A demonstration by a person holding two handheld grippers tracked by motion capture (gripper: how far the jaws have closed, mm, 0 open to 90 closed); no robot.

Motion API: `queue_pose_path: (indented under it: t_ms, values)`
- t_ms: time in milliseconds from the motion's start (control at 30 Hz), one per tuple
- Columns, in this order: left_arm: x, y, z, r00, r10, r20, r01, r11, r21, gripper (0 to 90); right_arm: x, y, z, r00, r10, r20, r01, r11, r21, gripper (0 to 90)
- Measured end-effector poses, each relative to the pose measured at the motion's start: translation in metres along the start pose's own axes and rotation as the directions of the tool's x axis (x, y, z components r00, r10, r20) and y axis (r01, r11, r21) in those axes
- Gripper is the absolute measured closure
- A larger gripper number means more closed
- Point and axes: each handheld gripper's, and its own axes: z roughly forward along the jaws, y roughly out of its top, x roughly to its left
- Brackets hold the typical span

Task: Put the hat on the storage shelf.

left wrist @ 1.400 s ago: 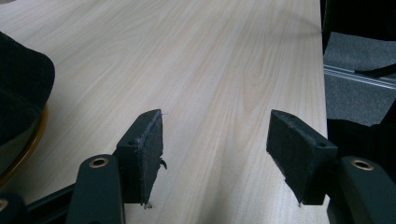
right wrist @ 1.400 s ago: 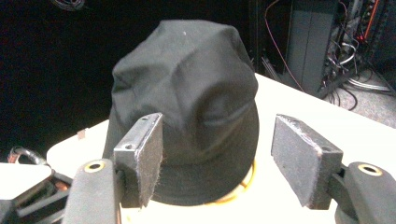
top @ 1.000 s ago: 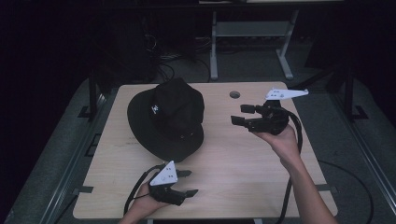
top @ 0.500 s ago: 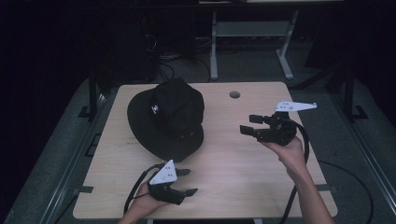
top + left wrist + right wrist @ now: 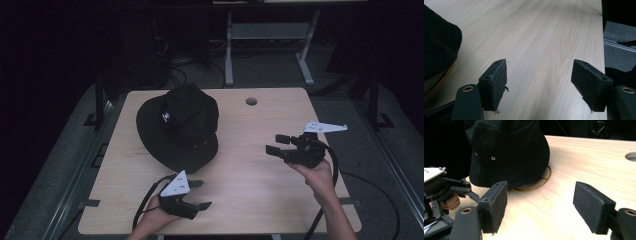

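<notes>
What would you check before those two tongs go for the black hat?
1. Left tongs open, nothing between the jaws: ok.
2. Right tongs open, nothing held: ok.
3. Black hat lying free on the table, neither tongs touching it: ok.
4. Bare wood between the right tongs and the hat: ok.
5. Thin golden ring peeking from under the hat's brim; whether it is joined to the hat: cannot tell.
6. Hat clear of the table's round hole: ok.
</notes>
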Motion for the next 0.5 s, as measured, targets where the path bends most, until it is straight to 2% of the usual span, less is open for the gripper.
queue_pose_path:
  t_ms: [500]
  values:
    - [0.001, 0.0, 0.0, 0.9999, -0.01, -0.007, 0.01, 0.9999, 0.0, 27.6, -0.008, -0.026, -0.015, 0.9989, 0.034, 0.032, -0.034, 0.999, 0.017, 23.3]
